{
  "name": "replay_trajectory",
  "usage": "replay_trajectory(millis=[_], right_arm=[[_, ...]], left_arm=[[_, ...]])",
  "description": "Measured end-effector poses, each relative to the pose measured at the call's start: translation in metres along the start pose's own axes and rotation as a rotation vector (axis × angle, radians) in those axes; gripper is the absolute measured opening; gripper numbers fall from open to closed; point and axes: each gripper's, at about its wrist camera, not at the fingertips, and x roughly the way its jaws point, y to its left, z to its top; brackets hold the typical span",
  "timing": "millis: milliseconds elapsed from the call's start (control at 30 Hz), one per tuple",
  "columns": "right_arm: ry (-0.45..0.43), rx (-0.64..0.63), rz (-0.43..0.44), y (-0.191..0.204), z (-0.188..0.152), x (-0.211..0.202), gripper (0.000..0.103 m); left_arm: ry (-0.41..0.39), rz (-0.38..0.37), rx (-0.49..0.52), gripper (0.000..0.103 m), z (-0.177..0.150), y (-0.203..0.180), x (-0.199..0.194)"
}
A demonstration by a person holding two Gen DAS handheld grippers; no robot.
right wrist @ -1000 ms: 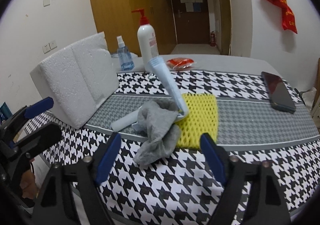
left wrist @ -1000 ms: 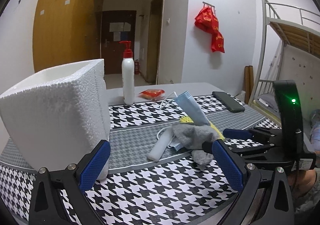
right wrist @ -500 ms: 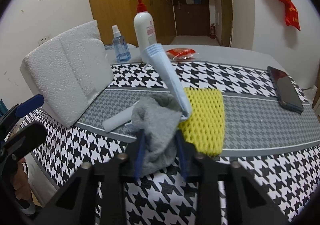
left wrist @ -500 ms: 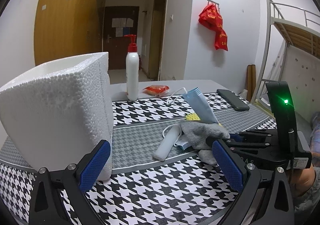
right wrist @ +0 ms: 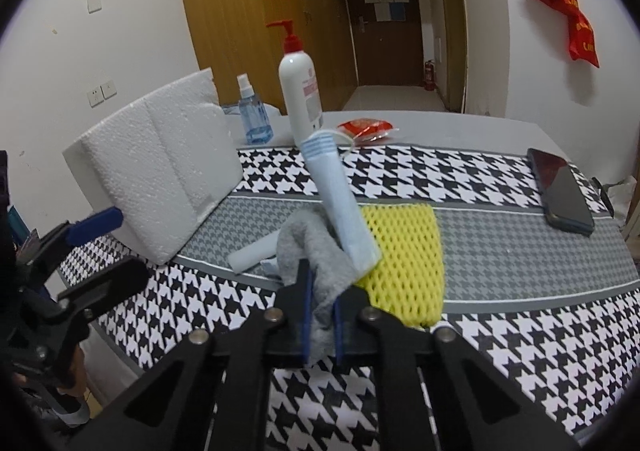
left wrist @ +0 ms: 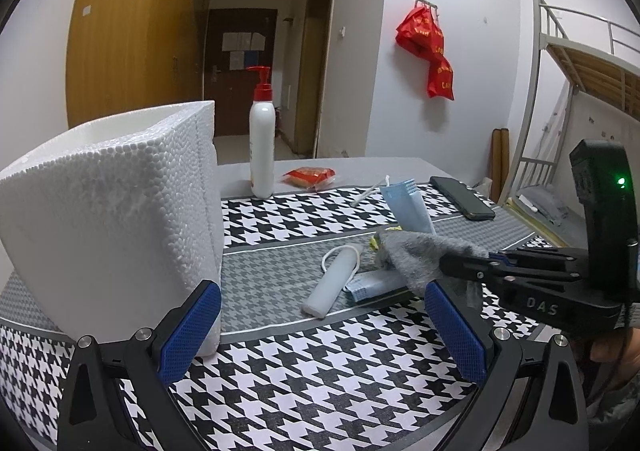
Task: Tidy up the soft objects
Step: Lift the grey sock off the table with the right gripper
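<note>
A grey cloth lies crumpled on the houndstooth mat, and my right gripper is closing tight on its near end, pads pressing the fabric. A light blue face mask leans upright against the cloth, over a yellow foam net. A white roll lies just left of them. In the left wrist view the cloth hangs from the right gripper. My left gripper stands open with nothing between its fingers, its left pad beside the white foam box.
A pump bottle, a blue spray bottle and a red packet stand at the back of the table. A black phone lies at the right. A bunk bed frame stands beyond the table's right edge.
My right gripper moved in over the grey cloth and its jaws went from wide open to shut on it. The left gripper stayed where it was.
</note>
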Motion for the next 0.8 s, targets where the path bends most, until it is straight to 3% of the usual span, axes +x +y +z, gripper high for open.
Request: replay_trajectory(millis=[433,800], right_arm=[[-0.082,0.027,-0.022,-0.004,-0.002,-0.038,0.012],[-0.139,0.089,-0.07,-0.03,-0.011,-0.066,0.012]], left_arm=[[0.003,-0.033,0.025,0.102,0.0,-0.016,-0.004],[0.023,-0.085,0.077,0.102,0.008,-0.048,0.012]])
